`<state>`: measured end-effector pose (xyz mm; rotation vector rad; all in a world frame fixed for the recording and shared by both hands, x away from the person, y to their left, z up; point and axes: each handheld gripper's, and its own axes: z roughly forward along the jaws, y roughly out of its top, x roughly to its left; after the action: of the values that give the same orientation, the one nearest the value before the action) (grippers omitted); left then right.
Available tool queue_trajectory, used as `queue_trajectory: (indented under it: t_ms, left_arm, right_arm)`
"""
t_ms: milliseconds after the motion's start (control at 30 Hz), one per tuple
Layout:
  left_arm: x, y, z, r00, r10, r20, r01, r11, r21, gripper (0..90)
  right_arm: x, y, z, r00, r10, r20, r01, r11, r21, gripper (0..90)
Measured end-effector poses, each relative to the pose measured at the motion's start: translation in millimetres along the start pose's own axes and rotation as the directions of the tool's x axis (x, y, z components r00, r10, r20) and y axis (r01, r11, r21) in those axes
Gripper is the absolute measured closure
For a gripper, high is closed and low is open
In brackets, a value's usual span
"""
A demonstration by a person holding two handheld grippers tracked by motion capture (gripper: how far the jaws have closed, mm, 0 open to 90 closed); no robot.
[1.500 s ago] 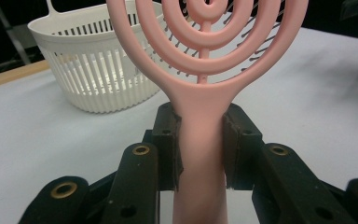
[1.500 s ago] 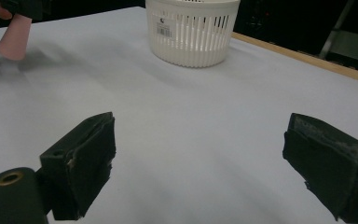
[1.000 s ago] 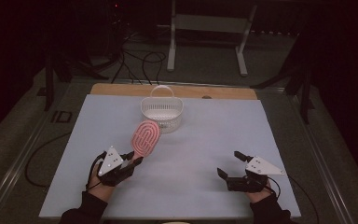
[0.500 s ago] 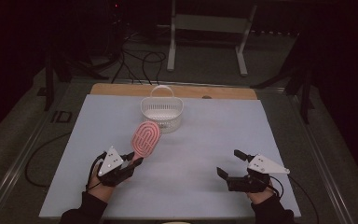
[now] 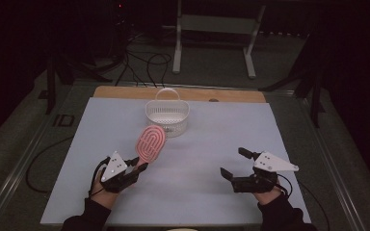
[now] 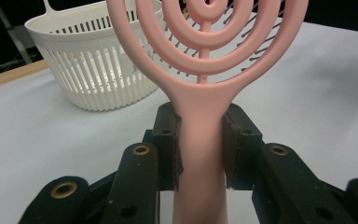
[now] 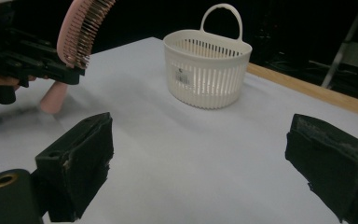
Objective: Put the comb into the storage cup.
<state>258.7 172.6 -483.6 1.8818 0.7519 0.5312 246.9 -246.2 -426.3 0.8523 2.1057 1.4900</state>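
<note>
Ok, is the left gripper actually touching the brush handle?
Touching. In the left gripper view both pads of the left gripper press flat against the sides of the pink brush handle, no gap showing.

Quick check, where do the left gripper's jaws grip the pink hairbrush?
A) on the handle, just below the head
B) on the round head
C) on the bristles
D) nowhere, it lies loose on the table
A: in the left gripper view the left gripper has both pads pressed against the handle of the pink hairbrush, right under its ringed head, with the white basket behind.
</note>
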Motion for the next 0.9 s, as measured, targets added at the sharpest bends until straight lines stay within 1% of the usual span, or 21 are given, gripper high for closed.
queue_trajectory:
  t_ms: [100, 267, 300, 467, 533, 567, 700, 733, 900]
  left_arm:
    - [0.0, -0.2, 0.2, 1.0, 0.002, -0.004, -0.002, 1.0, 0.001, 71.1]
    - [-0.1, -0.1, 0.1, 1.0, 0.001, -0.005, -0.001, 1.0, 0.003, 71.0]
    - [-0.4, -0.2, 0.2, 1.0, 0.002, -0.006, -0.002, 1.0, 0.003, 71.1]
    - [-1.0, -0.4, 0.8, 1.0, 0.0, -0.005, 0.0, 1.0, 0.005, 71.1]
    - [-1.0, -0.3, 0.7, 1.0, 0.0, -0.003, 0.0, 1.0, 0.005, 71.1]
    - [-1.2, -0.1, 0.5, 1.0, 0.004, -0.003, -0.004, 1.0, 0.007, 71.1]
    - [-1.6, -0.2, 0.6, 1.0, 0.005, -0.002, -0.005, 1.0, 0.008, 71.0]
    - [-1.5, -0.2, 0.6, 1.0, 0.007, -0.003, -0.007, 0.9999, 0.01, 71.1]
    - [-1.1, 0.1, -0.2, 1.0, 0.007, -0.003, -0.007, 1.0, 0.006, 71.1]
  right_arm:
    - [1.4, 8.9, 2.3, 0.9999, -0.015, -0.002, 0.015, 1.0, -0.008, 7.3]
    - [1.8, 17.7, 5.7, 0.9997, -0.013, -0.02, 0.012, 1.0, -0.028, 7.3]
    - [3.0, 22.8, 7.5, 0.9997, -0.012, -0.021, 0.011, 0.999, -0.035, 7.3]
    - [6.2, 36.7, 13.0, 0.9989, -0.014, -0.045, 0.011, 0.998, -0.066, 7.3]
    - [7.4, 39.2, 14.7, 0.9989, -0.013, -0.045, 0.01, 0.998, -0.067, 7.2]
    - [10.0, 43.8, 18.3, 0.9984, -0.022, -0.051, 0.018, 0.997, -0.07, 7.2]
    - [14.7, 50.0, 23.9, 0.9978, -0.037, -0.054, 0.033, 0.997, -0.071, 7.3]
    - [17.7, 53.7, 27.4, 0.9972, -0.048, -0.057, 0.044, 0.996, -0.071, 7.3]
    - [22.9, 60.6, 36.8, 0.9948, -0.043, -0.092, 0.036, 0.996, -0.076, 7.3]
